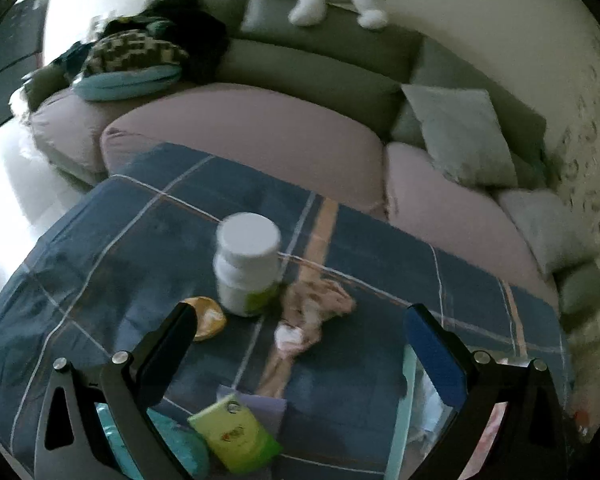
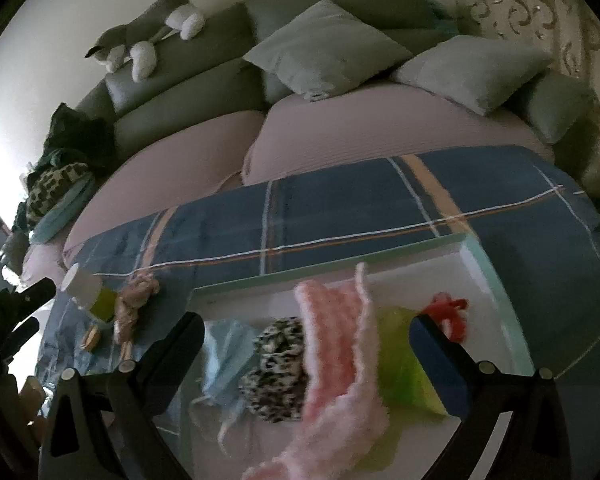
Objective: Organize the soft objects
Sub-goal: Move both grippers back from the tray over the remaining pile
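Covering table: blue plaid cloth (image 1: 148,248) w/ sofa (image 1: 260,136) behind.

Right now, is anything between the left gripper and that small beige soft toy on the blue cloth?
Nothing visible. The left gripper is open and the toy lies just ahead. The white bottle stands left of the toy.

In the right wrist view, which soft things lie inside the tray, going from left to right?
Light blue face mask → leopard-print cloth → pink fuzzy knit → lime green cloth → red yarn piece, all in the white tray.
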Motion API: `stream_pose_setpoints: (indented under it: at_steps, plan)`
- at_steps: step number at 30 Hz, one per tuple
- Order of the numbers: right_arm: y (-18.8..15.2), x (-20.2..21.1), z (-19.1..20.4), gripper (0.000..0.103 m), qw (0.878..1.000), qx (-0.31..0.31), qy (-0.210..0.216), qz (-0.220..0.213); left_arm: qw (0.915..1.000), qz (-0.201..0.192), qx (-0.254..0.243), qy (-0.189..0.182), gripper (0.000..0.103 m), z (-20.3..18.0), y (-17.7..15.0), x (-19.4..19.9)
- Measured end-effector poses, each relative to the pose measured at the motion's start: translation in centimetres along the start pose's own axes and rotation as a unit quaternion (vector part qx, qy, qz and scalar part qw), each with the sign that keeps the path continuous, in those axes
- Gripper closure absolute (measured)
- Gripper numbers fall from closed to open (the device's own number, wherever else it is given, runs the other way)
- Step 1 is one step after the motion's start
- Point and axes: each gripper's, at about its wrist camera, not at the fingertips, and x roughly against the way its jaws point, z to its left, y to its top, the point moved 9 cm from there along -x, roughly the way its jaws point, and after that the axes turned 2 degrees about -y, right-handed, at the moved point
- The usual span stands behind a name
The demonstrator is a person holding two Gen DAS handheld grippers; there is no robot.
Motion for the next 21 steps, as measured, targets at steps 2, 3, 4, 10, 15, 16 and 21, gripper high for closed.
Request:
stream_pose_setpoints:
  at_steps: [2,3,4,10,15,16,21]
  plan:
    - [-0.2,0.0,0.9,0.0,1.0,0.006,0.007,0.001,0.9998,0.001,0.016,-0.008,0.0,0.7,0.1,0.1]
    - [-0.3,-0.1,1.5,0.0,1.0,0.012,0.012,0.004,0.9998,0.001,0.022,-0.005,0.0,1.3,0.1,0.2]
    - [-0.5,-0.2,2.0,0.0,1.0,0.017,0.016,0.005,0.9997,0.001,0.023,0.0,0.0,1.7,0.2,0.2]
    - [-1.6,-0.9,5.0,0.0,0.998,0.041,0.031,0.021,0.9991,-0.009,0.033,0.027,0.0,4.4,0.7,1.0]
    - [-2.5,-1.4,7.5,0.0,0.997,0.066,0.039,0.031,0.9969,-0.021,0.064,0.041,0.0,7.5,1.1,1.9]
    - [-2.8,-1.6,8.0,0.0,0.996,0.069,0.042,0.035,0.9966,-0.019,0.068,0.044,0.0,8.1,1.1,2.0]
    - [-4.0,-2.2,10.2,0.0,0.994,0.088,0.046,0.051,0.995,0.018,0.064,0.074,0.0,10.3,0.3,1.7]
